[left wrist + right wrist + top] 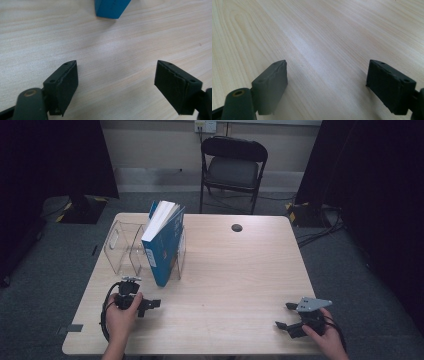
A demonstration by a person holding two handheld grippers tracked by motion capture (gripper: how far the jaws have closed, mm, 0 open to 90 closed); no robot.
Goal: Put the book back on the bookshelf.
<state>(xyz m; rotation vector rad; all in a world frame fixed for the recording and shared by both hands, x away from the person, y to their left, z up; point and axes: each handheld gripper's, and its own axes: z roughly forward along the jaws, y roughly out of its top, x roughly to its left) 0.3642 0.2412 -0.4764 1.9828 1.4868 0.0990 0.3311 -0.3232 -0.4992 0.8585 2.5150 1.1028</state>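
A: Starting at the left, why is the blue book (163,240) leaning like that?

B: It stands in the clear acrylic holder (122,247) near the table's far left. The holder's dividers prop it, I'd guess, so it tilts with its pages up and its lower corner jutting out toward the person.

A: And the left gripper (150,304)?

B: It rests low on the wooden table (235,270) in the person's left hand (121,312), jaws spread wide with nothing between them. In the left gripper view the book's blue corner (111,8) sits ahead, slightly left of centre between the pads (66,85), with bare wood between it and them. So the book is near, but apart from the tool.

A: Does it look ready to reach?

B: I'd say so: open jaws roughly facing the book suggest a grasp is being lined up.

A: And the right side?

B: The right gripper (285,316) lies at the near right edge, well apart from the book, likewise released and empty, seemingly parked.
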